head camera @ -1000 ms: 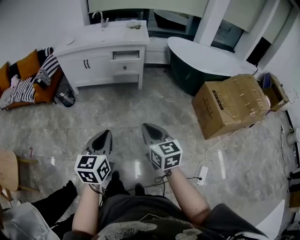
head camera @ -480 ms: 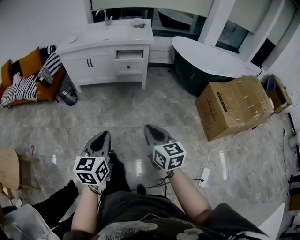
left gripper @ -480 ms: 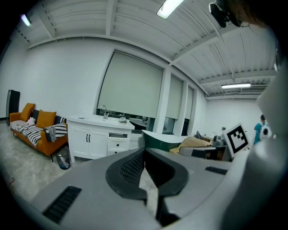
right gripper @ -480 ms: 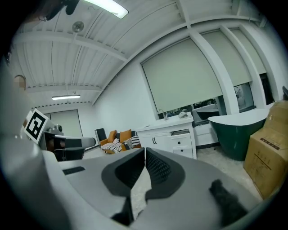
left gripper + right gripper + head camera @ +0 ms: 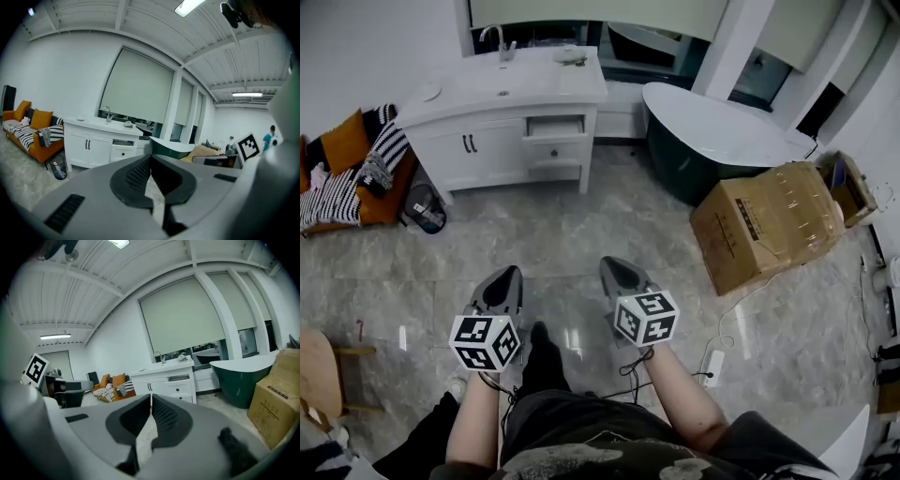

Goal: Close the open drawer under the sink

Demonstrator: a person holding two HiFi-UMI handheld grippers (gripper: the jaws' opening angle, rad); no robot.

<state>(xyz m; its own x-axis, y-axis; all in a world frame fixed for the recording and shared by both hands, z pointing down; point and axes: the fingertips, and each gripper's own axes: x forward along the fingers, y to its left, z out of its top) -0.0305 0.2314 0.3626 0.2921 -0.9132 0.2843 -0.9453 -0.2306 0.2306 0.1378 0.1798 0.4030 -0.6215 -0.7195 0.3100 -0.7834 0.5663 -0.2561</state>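
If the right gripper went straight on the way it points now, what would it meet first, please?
The right gripper, jaws shut, aims across the floor at the white vanity, near its open drawer. It tilts slightly down, so it may touch floor first; depth is unclear.

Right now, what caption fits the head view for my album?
Left gripper and right gripper, both shut, face a vanity whose top drawer is open.

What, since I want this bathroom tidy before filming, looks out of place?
The top drawer of the white cabinet under the sink stands pulled out, while the lower drawers sit flush. A cardboard box also sits askew on the floor by the bathtub.
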